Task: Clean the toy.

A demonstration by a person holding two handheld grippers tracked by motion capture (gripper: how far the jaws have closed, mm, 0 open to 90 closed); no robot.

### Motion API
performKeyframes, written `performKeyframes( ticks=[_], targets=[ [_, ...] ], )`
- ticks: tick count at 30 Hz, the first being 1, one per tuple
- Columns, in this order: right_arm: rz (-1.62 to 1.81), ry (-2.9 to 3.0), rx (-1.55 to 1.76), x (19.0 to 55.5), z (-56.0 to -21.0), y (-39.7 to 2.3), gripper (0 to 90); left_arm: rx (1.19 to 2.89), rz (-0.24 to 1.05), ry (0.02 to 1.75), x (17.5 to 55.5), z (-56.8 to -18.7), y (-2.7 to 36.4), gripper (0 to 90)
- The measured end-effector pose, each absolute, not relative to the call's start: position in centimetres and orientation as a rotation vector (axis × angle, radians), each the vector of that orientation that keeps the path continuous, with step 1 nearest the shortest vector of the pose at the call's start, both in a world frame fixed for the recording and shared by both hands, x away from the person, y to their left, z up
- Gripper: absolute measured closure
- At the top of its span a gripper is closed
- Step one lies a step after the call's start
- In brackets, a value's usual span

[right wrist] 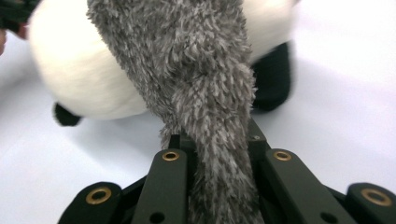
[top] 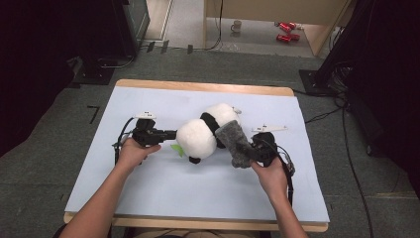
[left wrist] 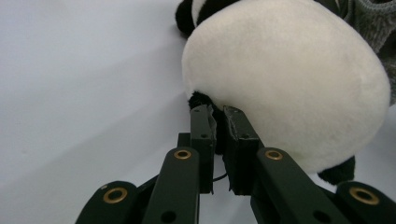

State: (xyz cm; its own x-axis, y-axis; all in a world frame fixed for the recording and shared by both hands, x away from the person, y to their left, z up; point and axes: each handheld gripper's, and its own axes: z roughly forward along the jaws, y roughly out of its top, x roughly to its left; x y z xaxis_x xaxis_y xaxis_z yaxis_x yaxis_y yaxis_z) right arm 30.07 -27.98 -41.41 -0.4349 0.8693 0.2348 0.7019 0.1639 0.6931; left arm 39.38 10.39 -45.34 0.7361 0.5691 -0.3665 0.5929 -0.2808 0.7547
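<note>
Left gripper (left wrist: 215, 116) fingers pinch the black ear of the white-and-black plush panda (top: 198, 139); right gripper (right wrist: 217, 140) fingers clamp the grey fuzzy fabric piece (top: 236, 144).

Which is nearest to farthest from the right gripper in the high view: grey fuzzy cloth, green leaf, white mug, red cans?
1. grey fuzzy cloth, clamped in the right gripper.
2. green leaf, left of it, under the panda's head.
3. red cans and white mug, both on the far floor beyond the table; too close to call.
</note>
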Motion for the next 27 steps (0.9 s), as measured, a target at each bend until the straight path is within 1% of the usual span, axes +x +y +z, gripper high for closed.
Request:
performKeyframes(
  ticks=[6,12,18,27],
  targets=[
    [1.13,2.167,1.558,30.9,-41.7,-29.4,76.2,1.951,-0.017,0.904,39.8,-45.4,11.2,83.5],
    [1.104,2.097,1.633,32.4,-42.2,-31.3,76.3,1.982,0.031,0.908,40.3,-45.6,11.6,83.1],
    [1.066,2.051,1.732,34.4,-44.1,-32.7,76.2,1.976,0.051,0.905,40.5,-46.0,11.6,82.7],
    [0.985,2.056,1.8,36.9,-46.7,-32.6,74.5,1.967,0.072,0.936,40.8,-46.1,11.7,82.9]
  ],
)
